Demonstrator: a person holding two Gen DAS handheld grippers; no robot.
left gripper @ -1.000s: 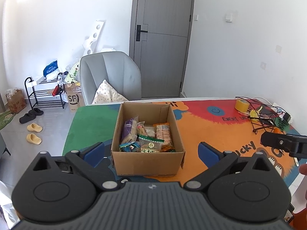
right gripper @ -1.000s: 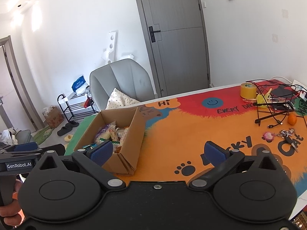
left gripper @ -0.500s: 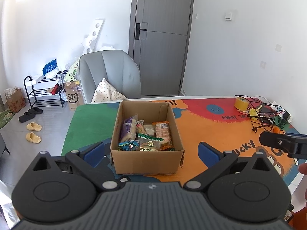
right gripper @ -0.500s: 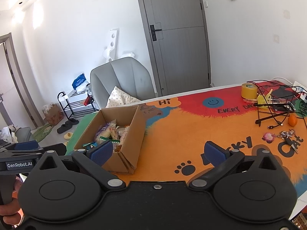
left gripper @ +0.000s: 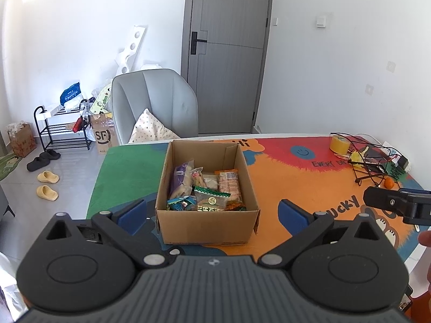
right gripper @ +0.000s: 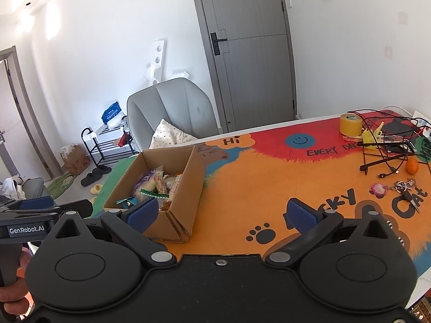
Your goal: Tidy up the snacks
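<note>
I am holding both the left tongs (left gripper: 211, 211) and right tongs (right gripper: 225, 215) spread and empty above the desk (right gripper: 256, 188), judging a descent into the cardboard box (left gripper: 207, 226), where the snacks (left gripper: 207, 188) are lying, comes next.

Grey chair (left gripper: 159, 102), tape roll (right gripper: 350, 123), keys (right gripper: 404, 188), orange (right gripper: 412, 166).

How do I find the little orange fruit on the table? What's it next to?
Look at the colourful table mat, then go to its far right side where black cables tangle. The small orange fruit sits just beside them, near the keys. It is the only round, plain orange ball there; the yellow tape roll is flat-topped.
</note>
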